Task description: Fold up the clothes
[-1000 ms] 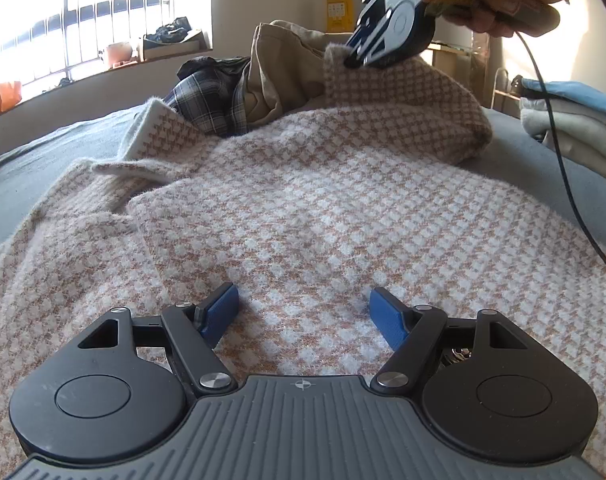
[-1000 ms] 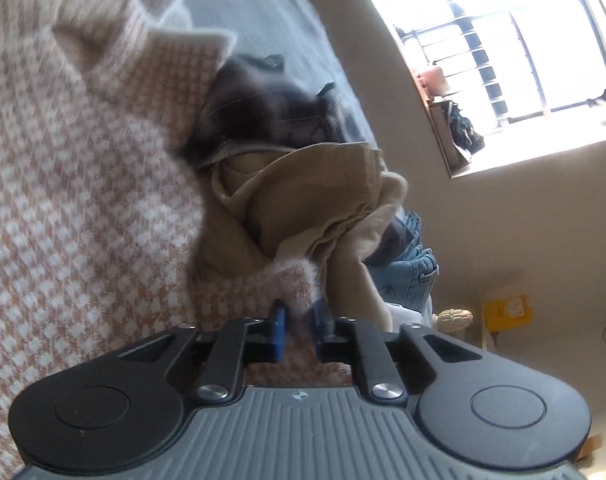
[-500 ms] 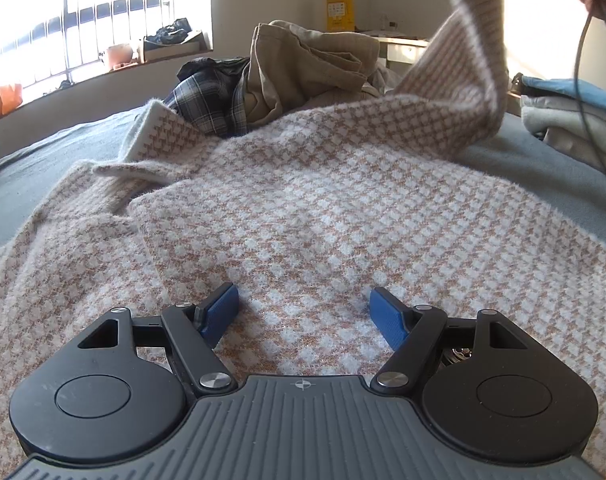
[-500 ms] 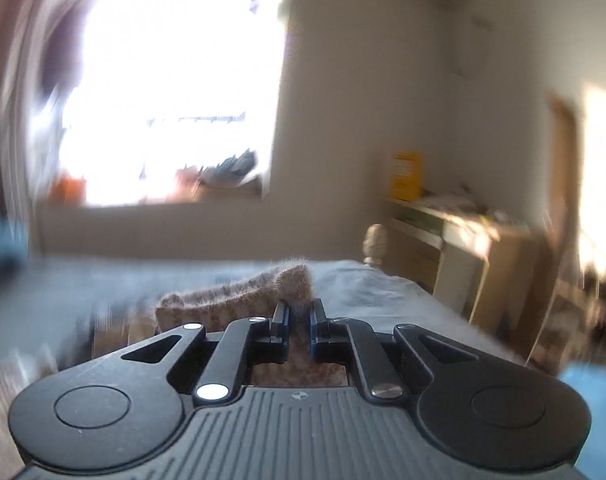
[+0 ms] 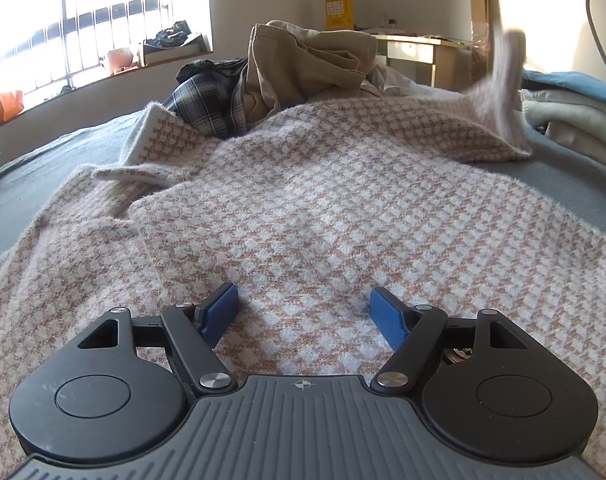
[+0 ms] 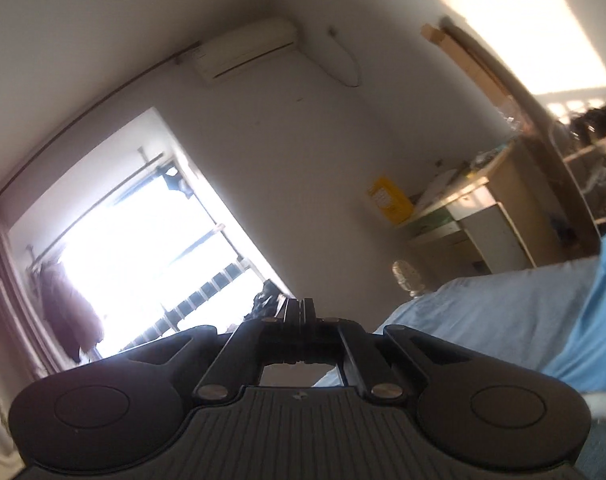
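Note:
A pink-and-white houndstooth sweater (image 5: 323,200) lies spread on the grey bed (image 5: 35,184). My left gripper (image 5: 303,312) rests low over its near part, jaws open, blue pads on either side of bare knit, gripping nothing. At the far right one sleeve (image 5: 507,68) sticks up in the air, blurred by motion, with nothing holding it. My right gripper (image 6: 299,308) is raised and tilted, pointing at the wall and window. Its fingers are pressed together with no cloth between them.
Behind the sweater sits a heap of clothes: a khaki garment (image 5: 303,64) and a plaid shirt (image 5: 207,100). Folded blue and grey items (image 5: 575,112) are stacked at the right. A desk (image 5: 415,52) stands by the back wall. A cable (image 5: 599,20) hangs at top right.
The right gripper swung up and rolled away from the bed; the sleeve it was pinching is out of its jaws, which are now fully together. The sleeve hangs loose mid-air. The left gripper kept still.

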{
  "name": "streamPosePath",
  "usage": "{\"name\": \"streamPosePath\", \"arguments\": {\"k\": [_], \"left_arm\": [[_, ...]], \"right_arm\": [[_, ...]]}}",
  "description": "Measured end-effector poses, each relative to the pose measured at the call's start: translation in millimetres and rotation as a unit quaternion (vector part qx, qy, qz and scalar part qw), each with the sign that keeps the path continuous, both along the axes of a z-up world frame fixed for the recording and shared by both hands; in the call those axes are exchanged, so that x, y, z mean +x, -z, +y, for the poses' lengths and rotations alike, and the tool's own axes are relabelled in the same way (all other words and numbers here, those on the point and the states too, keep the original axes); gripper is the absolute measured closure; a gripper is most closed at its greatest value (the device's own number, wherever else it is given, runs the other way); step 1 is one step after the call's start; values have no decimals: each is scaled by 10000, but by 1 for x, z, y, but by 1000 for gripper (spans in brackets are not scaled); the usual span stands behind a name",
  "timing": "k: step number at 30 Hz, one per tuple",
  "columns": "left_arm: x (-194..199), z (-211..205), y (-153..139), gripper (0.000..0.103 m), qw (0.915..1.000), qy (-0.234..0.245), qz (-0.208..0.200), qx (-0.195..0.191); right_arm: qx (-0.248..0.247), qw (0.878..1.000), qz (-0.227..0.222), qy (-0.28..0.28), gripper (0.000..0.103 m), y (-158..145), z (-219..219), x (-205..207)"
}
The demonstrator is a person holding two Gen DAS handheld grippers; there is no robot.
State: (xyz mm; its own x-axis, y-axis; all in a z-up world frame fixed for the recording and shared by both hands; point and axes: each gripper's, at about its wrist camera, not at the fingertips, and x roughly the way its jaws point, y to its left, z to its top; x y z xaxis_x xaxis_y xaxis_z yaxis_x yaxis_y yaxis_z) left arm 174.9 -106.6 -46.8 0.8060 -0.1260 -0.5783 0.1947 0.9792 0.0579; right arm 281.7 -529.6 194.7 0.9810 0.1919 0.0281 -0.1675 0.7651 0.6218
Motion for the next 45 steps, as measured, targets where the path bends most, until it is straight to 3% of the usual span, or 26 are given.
{"name": "streamPosePath", "arguments": {"k": [4, 6, 9, 11, 13, 15, 18, 22, 29, 30, 31, 33, 34, 41, 45], "left_arm": [[0, 0, 0, 30, 10000, -5, 2, -17], [0, 0, 0, 30, 10000, -8, -2, -29], [-1, 1, 0, 30, 10000, -10, -14, -40], [-1, 1, 1, 30, 10000, -10, -17, -38], [-1, 1, 1, 30, 10000, -8, -20, -35], [-1, 1, 1, 30, 10000, -6, -24, -30], [-2, 0, 1, 29, 10000, -7, -44, -1], [-2, -1, 1, 29, 10000, -14, -58, 31], [-3, -1, 2, 29, 10000, -14, -71, 51], [-3, -1, 2, 29, 10000, -14, -74, 50], [-3, -1, 2, 29, 10000, -15, -75, 46], [-3, -1, 2, 29, 10000, -16, -76, 39], [-3, -1, 2, 29, 10000, -17, -76, 35], [-3, -1, 2, 29, 10000, -24, -71, 25], [-3, -1, 1, 29, 10000, -27, -62, 26]], "right_arm": [[-281, 9990, 343, -66, 102, 3, 7, 1], [-407, 9963, 756, -56, 100, 17, 9, 0], [-612, 9862, 1537, -55, 81, 47, 15, 0], [-735, 9759, 2051, -92, 75, 68, 21, 0], [-712, 9647, 2508, -376, 59, 92, 40, -8], [-516, 9573, 2793, -537, 54, 113, 57, -22], [36, 9512, 3018, -649, 37, 136, 74, -39], [846, 9405, 3250, -511, 32, 160, 76, -36], [836, 9241, 3653, 745, 36, 180, 62, 15], [767, 9224, 3685, 864, 45, 182, 59, 21], [728, 9214, 3704, 928, 61, 183, 56, 24], [621, 9201, 3721, 1049, 85, 184, 49, 28], [472, 9230, 3660, 1088, 86, 179, 47, 27], [-942, 9505, 2817, 912, 92, 95, 37, 2], [-1813, 9504, 2429, 695, 93, 32, 43, -10]]}}
